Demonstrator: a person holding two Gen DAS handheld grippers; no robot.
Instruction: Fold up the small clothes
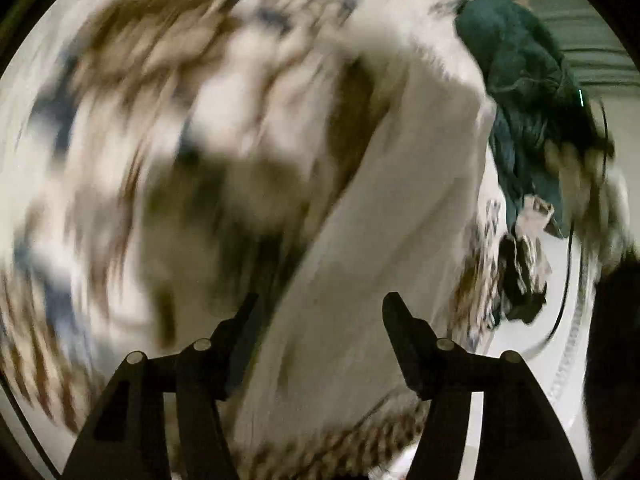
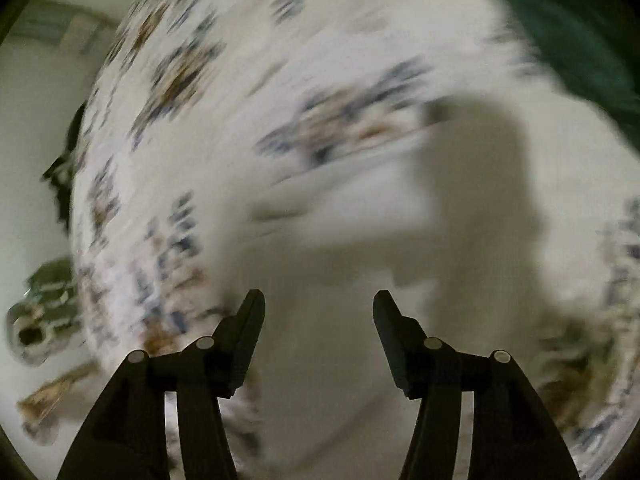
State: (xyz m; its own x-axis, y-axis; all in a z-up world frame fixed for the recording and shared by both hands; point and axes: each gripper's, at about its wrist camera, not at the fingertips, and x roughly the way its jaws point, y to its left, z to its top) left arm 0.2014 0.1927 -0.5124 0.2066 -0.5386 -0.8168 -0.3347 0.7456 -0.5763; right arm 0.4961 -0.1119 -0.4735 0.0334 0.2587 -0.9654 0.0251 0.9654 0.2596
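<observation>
Soft matt printed cloth garment (image 1: 392, 208)

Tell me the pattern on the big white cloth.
White cloth with small brown and blue printed motifs, clearest in the right wrist view.

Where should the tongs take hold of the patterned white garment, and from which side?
Judging loosely, since both views are blurred: grip the patterned white garment on its plain folded band, approached from below, where the open left tongs already straddle it.
</observation>
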